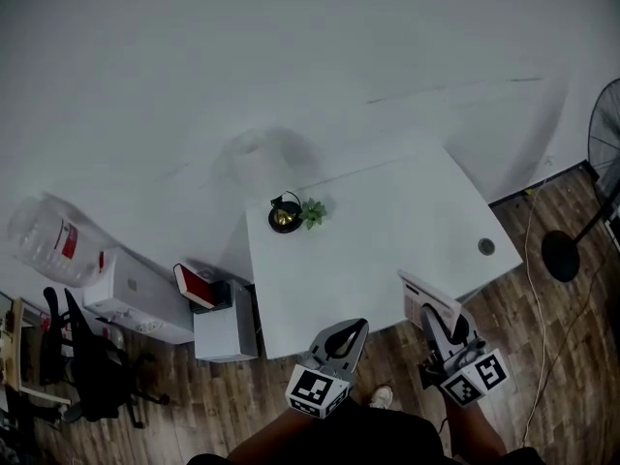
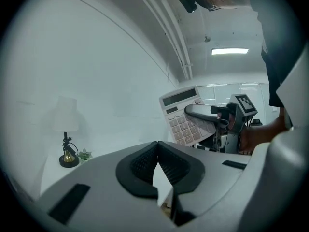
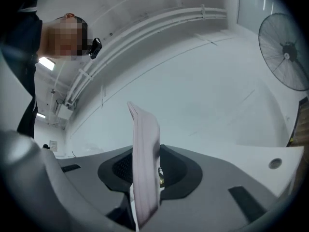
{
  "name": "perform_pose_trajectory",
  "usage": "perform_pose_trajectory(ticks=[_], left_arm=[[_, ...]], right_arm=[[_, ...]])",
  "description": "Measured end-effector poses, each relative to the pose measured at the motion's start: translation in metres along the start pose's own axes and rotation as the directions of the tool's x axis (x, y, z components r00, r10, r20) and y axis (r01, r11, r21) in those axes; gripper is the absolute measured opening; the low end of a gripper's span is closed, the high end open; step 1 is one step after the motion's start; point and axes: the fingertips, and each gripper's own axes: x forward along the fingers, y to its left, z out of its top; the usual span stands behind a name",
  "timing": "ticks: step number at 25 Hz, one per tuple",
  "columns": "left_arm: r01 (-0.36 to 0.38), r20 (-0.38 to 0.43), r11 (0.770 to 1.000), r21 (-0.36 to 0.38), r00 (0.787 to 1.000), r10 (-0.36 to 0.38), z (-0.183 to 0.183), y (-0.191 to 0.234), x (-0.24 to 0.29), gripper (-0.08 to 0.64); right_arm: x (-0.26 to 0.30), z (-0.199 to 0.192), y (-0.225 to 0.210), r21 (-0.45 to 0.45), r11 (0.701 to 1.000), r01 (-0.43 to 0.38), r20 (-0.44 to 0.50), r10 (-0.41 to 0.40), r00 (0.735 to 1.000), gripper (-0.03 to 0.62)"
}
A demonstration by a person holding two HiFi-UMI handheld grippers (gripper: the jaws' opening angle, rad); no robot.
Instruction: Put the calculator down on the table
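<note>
The pale calculator [image 1: 426, 301] stands tilted above the near right corner of the white table [image 1: 387, 221], with my right gripper [image 1: 433, 320] shut on it. In the right gripper view the calculator [image 3: 145, 163] shows edge-on between the two dark pads. From the left gripper view I see its keys and display [image 2: 183, 114] facing me, one finger of the right gripper across them. My left gripper [image 1: 353, 331] hovers at the table's near edge, left of the calculator. Its pads [image 2: 145, 161] meet with nothing between them.
A small lamp with a brass base [image 1: 284, 216] and a green plant [image 1: 313, 211] stand at the table's far left corner. A cable hole [image 1: 486, 247] sits near the right edge. A low cabinet [image 1: 225, 329] stands left of the table, a standing fan [image 1: 573, 231] on the right.
</note>
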Motion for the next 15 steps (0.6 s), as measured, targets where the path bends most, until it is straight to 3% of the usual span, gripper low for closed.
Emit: perform_pose_trajectory(ticks=[6, 15], left_arm=[[-0.118, -0.001, 0.993, -0.026, 0.993, 0.118, 0.0, 0.044, -0.019, 0.018], [-0.262, -0.03, 0.96, -0.098, 0.965, 0.26, -0.025, 0.119, -0.043, 0.018]], right_arm=[[0.041, -0.041, 0.013, 0.018, 0.998, -0.062, -0.098, 0.064, 0.993, 0.132], [0.109, -0.089, 0.026, 0.072, 0.987, -0.141, -0.192, 0.152, 0.97, 0.133]])
